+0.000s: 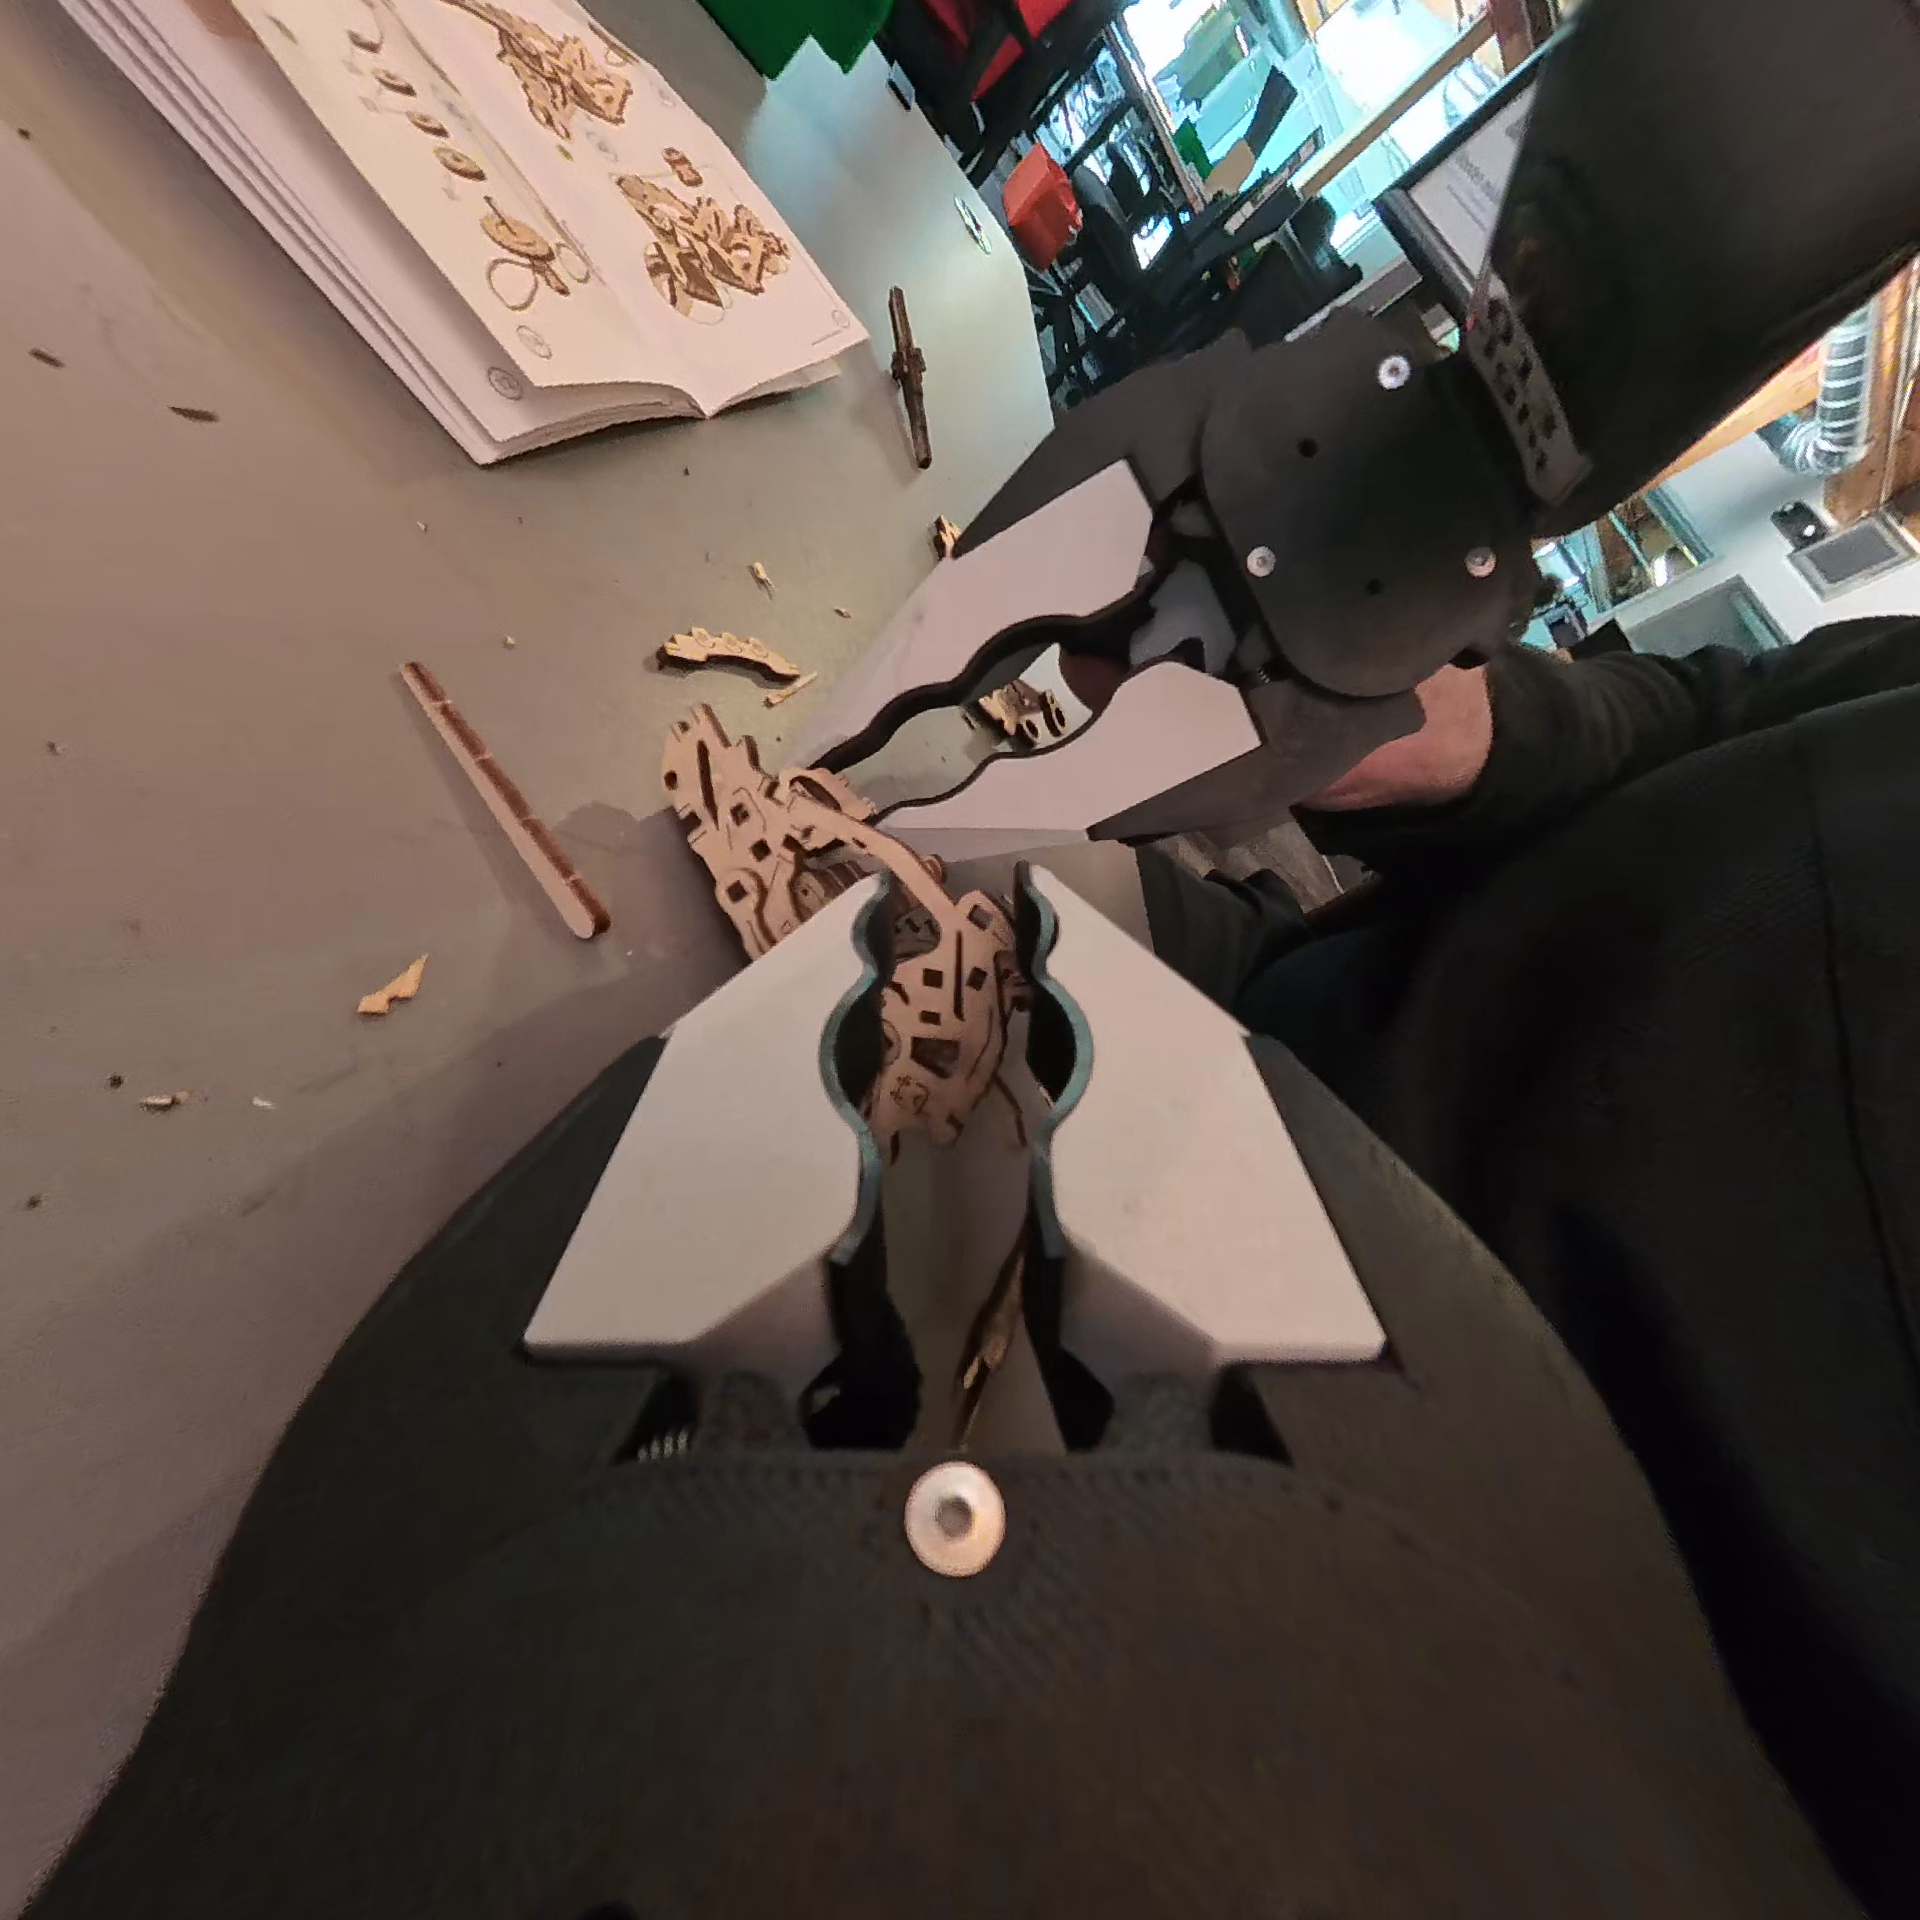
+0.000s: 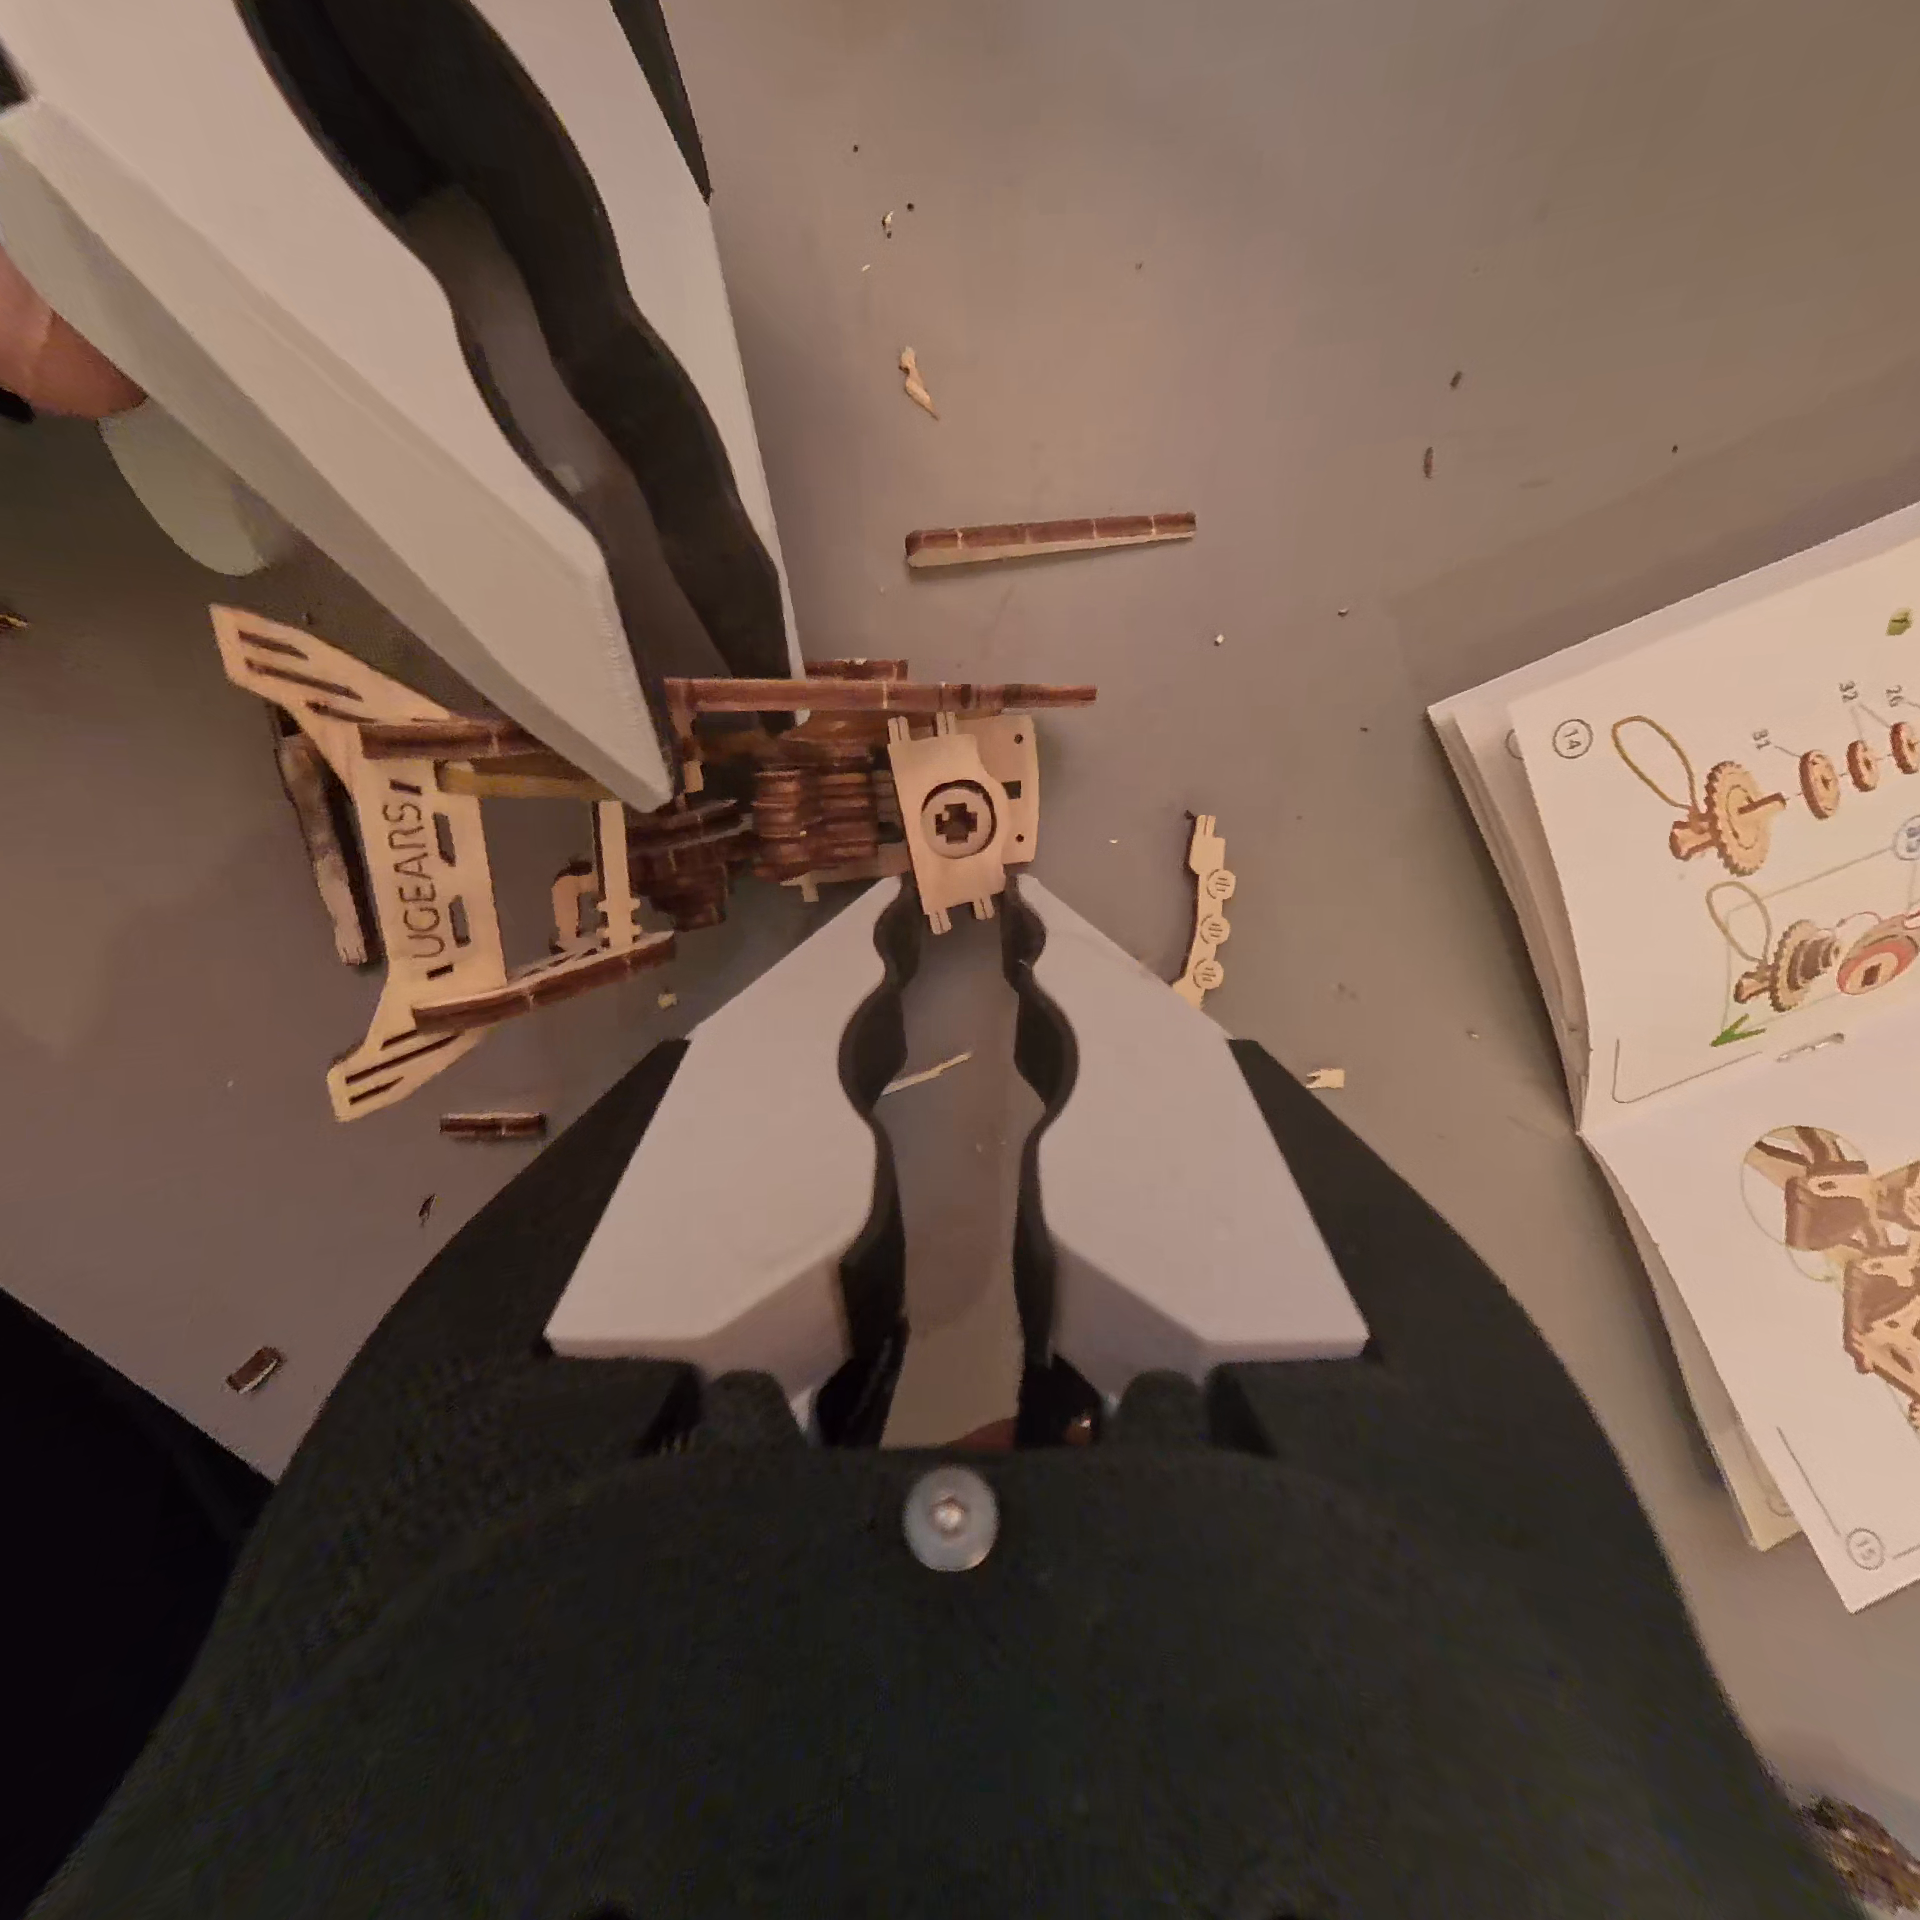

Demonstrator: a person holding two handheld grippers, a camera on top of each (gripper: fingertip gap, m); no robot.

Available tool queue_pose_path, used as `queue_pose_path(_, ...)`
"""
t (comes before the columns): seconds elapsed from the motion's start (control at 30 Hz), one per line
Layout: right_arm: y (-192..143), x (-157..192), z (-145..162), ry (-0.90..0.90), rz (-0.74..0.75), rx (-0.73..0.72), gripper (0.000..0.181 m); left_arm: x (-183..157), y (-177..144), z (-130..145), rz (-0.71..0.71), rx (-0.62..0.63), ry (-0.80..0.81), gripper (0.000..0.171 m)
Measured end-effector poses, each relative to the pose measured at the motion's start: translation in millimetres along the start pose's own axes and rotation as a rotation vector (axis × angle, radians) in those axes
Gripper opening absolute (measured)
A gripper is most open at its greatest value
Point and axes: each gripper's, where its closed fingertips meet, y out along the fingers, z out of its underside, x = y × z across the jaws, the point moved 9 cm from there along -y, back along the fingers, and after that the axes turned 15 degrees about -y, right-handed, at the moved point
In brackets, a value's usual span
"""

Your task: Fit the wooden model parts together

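The wooden model (image 1: 940,1023) is clamped between the narrowed jaws of the left gripper (image 1: 951,883), whose grey fingers (image 1: 748,1091) press its flat side plates from both sides. In the right wrist view, the same model (image 2: 644,831) is seen lying on the grey table (image 2: 1351,260), with the left gripper (image 2: 717,717) set on its middle frame. The right gripper (image 2: 958,894) is closed on a small tabbed plate (image 2: 961,821) at the end of the model, the plate being pinched at its lower tabs by the fingertips (image 2: 1049,914). In the left wrist view, the right gripper (image 1: 847,795) is met tip to tip with the left one over the model. A notched wooden strip (image 2: 1049,540) lies apart beyond the model, and a curved offcut (image 2: 1205,914) is found just beside the right finger. An open instruction booklet (image 2: 1704,1039) is spread farther off, and small wood chips (image 2: 914,379) are scattered over the table.
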Motion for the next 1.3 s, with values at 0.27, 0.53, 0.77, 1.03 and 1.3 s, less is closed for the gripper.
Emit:
queue_pose_path(0.27,0,-1,0,0.004,-0.001,-0.003,0.012,3,-2,0,0.013,-0.022,-0.05,0.017)
queue_pose_path(0.53,-1,-1,3,0.008,0.002,-0.006,0.027,6,-2,-2,0.023,-0.023,-0.078,0.016)
queue_pose_path(0.77,-16,-10,-4,-0.087,0.015,-0.126,0.021,8,-3,-2,0.035,-0.028,-0.098,0.015)
queue_pose_path(1.03,-7,-11,-7,-0.087,-0.048,-0.179,0.007,9,-3,-3,0.041,-0.034,-0.112,0.016)
queue_pose_path(1.3,-6,-13,0,-0.062,-0.04,-0.179,0.013,10,-4,-5,0.049,-0.037,-0.126,0.015)
